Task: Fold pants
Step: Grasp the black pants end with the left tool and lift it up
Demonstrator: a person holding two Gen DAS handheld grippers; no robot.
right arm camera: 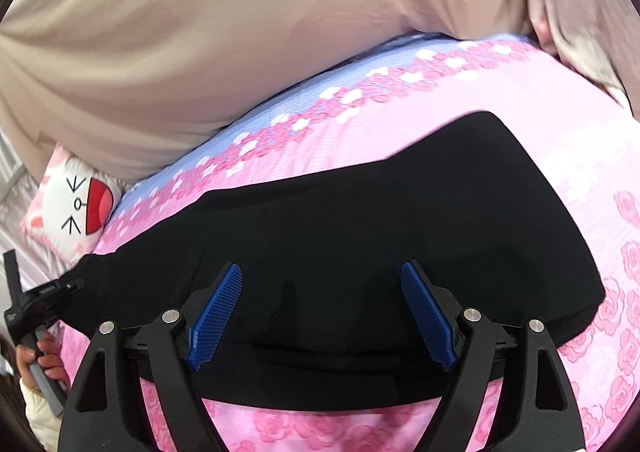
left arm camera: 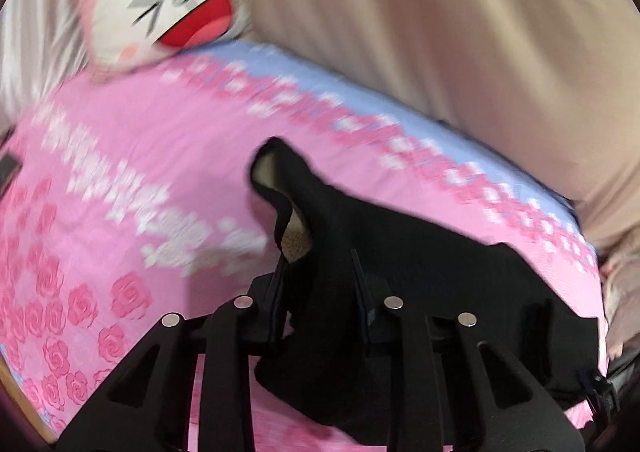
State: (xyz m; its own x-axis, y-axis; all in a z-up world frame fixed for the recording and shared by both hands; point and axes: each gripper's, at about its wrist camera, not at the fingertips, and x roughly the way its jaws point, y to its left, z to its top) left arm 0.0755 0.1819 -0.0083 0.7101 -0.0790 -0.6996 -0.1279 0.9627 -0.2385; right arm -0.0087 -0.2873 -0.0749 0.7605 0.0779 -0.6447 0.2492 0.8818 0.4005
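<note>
Black fingers of the left tool [left arm camera: 318, 264] are clamped on a bunched end of the black pants [left arm camera: 400, 252], lifting it off the pink rose-print bed sheet [left arm camera: 120, 180] so its pale fleecy lining shows. Over the pants' flat middle, which lies across the bed, the right tool [right arm camera: 322, 272] hangs with its blue pads [right arm camera: 216, 316] wide apart and gripping nothing. Behind them sit a beige quilt [right arm camera: 240, 32] and a cartoon-face pillow [right arm camera: 76, 208].

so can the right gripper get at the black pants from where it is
Probably yes: the right gripper has its jaws open just above the black pants, which lie flat on the pink sheet with nothing between them.
</note>
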